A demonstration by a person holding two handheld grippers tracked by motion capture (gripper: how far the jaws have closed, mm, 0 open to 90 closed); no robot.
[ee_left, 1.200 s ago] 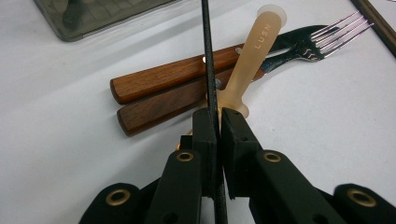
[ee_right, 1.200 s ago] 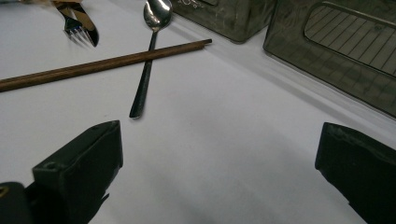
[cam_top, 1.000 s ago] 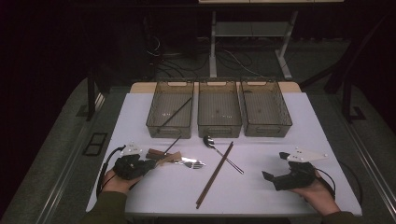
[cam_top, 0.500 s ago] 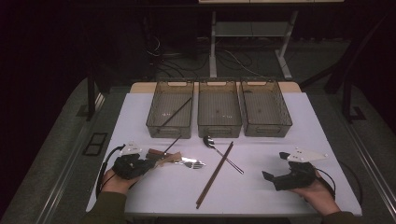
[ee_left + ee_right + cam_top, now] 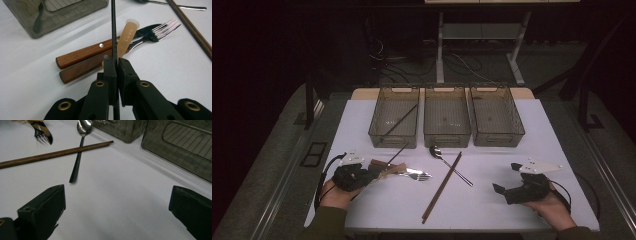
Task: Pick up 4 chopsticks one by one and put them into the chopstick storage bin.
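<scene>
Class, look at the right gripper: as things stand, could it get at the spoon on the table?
Probably yes. The right gripper has its jaws wide open and empty, and bare table lies between it and the spoon. A chopstick crosses the spoon's handle, which could hinder the lift.

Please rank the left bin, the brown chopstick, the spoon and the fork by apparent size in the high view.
1. left bin, clearly largest.
2. brown chopstick, the longest utensil.
3. spoon.
4. fork, though its handle is partly hidden among other cutlery, so spoon versus fork is unsure.
</scene>
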